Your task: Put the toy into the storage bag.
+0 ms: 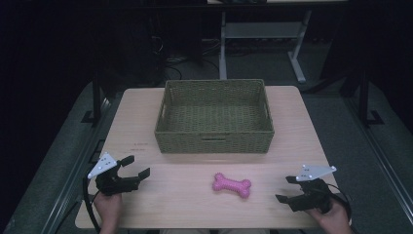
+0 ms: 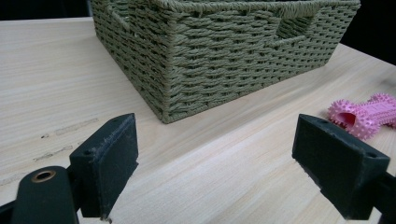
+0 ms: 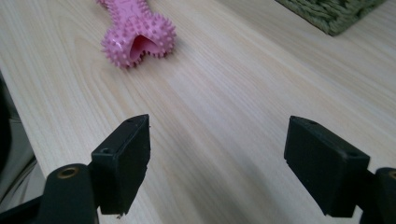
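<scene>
A pink spiky bone-shaped toy (image 1: 232, 185) lies on the light wooden table (image 1: 185, 170), in front of a green woven basket (image 1: 214, 117) that holds nothing I can see. My left gripper (image 1: 136, 165) rests open near the front left edge, well left of the toy. My right gripper (image 1: 286, 188) rests open near the front right edge, to the toy's right. In the left gripper view the basket's corner (image 2: 187, 60) stands ahead and the toy (image 2: 364, 114) lies at the far right. In the right gripper view the toy (image 3: 135, 28) lies ahead at the upper left, beyond the open jaws.
The basket sits at the back half of the table, with bare wood on either side of it. A corner of the basket (image 3: 336, 11) shows at the top right of the right gripper view. Dark floor, cables and a desk frame (image 1: 263, 34) lie beyond the table.
</scene>
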Available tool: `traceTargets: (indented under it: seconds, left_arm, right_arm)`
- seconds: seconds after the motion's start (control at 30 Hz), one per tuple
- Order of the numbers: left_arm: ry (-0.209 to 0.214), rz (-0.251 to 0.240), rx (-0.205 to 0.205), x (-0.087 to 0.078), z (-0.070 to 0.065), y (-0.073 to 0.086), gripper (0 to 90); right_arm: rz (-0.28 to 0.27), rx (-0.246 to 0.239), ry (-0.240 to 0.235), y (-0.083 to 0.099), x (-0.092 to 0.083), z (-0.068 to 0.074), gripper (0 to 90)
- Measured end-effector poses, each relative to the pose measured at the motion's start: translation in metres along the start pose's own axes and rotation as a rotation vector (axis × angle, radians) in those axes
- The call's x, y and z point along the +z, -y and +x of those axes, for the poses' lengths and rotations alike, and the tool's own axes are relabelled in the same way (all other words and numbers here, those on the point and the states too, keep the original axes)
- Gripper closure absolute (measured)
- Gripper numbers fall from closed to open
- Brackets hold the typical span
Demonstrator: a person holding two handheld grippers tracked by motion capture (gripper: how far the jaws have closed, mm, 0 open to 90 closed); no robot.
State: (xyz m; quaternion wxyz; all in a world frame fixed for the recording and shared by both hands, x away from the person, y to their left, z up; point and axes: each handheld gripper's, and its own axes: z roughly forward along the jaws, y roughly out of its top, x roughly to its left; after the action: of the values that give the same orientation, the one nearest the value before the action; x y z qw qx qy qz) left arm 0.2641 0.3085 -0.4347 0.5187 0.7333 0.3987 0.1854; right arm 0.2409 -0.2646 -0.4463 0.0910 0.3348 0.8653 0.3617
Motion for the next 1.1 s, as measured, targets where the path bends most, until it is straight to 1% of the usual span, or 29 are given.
traceTargets:
  seconds: [0.03, 0.07, 0.1, 0.2, 0.33, 0.47, 0.5, 0.53, 0.63, 0.67, 0.73, 0.8, 0.83, 0.87, 0.93, 1.1]
  left_arm:
    - [0.001, 0.001, 0.000, 0.000, 0.000, 0.000, 13.9]
    - [-0.001, 0.004, 0.004, 0.001, 0.000, 0.000, 13.9]
    - [0.000, 0.004, 0.005, 0.001, -0.001, 0.000, 13.9]
    - [0.002, 0.002, 0.009, 0.001, -0.001, -0.001, 13.9]
    - [0.004, 0.004, 0.008, 0.001, -0.001, -0.001, 13.9]
    - [0.003, 0.003, 0.004, 0.002, -0.001, -0.001, 13.9]
    - [0.003, 0.003, 0.004, 0.002, -0.001, -0.001, 13.9]
    - [0.004, 0.000, 0.004, 0.002, -0.001, -0.001, 13.9]
    - [0.002, 0.000, 0.001, 0.002, -0.001, -0.001, 13.8]
    - [-0.002, 0.001, 0.001, 0.002, 0.000, -0.001, 13.9]
    - [0.002, -0.002, -0.004, 0.002, 0.001, -0.001, 13.9]
    - [0.002, -0.003, -0.005, 0.002, 0.001, -0.001, 13.9]
    - [0.002, -0.003, -0.005, 0.002, 0.001, -0.001, 13.9]
    - [0.002, -0.006, -0.006, 0.002, 0.000, -0.001, 13.9]
    - [0.001, -0.007, -0.006, 0.001, 0.001, -0.001, 13.9]
    - [0.001, -0.007, -0.004, 0.001, 0.001, -0.001, 13.9]
  right_arm:
    - [0.011, 0.004, -0.008, -0.004, 0.001, 0.000, 21.9]
    - [0.024, -0.014, -0.020, -0.010, 0.004, 0.000, 21.9]
    - [0.032, -0.017, -0.027, -0.012, 0.006, 0.000, 21.9]
    - [0.049, -0.045, -0.056, -0.021, 0.011, 0.003, 21.8]
    - [0.090, -0.073, -0.090, -0.036, 0.020, 0.006, 20.6]
    - [0.125, -0.103, -0.135, -0.053, 0.030, 0.008, 20.6]
    - [0.125, -0.103, -0.135, -0.053, 0.030, 0.008, 20.6]
    - [0.131, -0.114, -0.141, -0.056, 0.033, 0.009, 20.7]
    - [0.156, -0.133, -0.166, -0.067, 0.039, 0.011, 20.7]
    - [0.166, -0.151, -0.182, -0.075, 0.043, 0.012, 20.6]
    - [0.176, -0.164, -0.197, -0.081, 0.046, 0.013, 19.7]
    - [0.183, -0.185, -0.203, -0.088, 0.050, 0.013, 19.7]
    - [0.183, -0.185, -0.203, -0.088, 0.050, 0.013, 19.7]
    - [0.190, -0.202, -0.218, -0.095, 0.055, 0.016, 19.7]
    - [0.202, -0.223, -0.221, -0.101, 0.060, 0.019, 19.6]
    - [0.206, -0.238, -0.242, -0.110, 0.066, 0.024, 19.4]
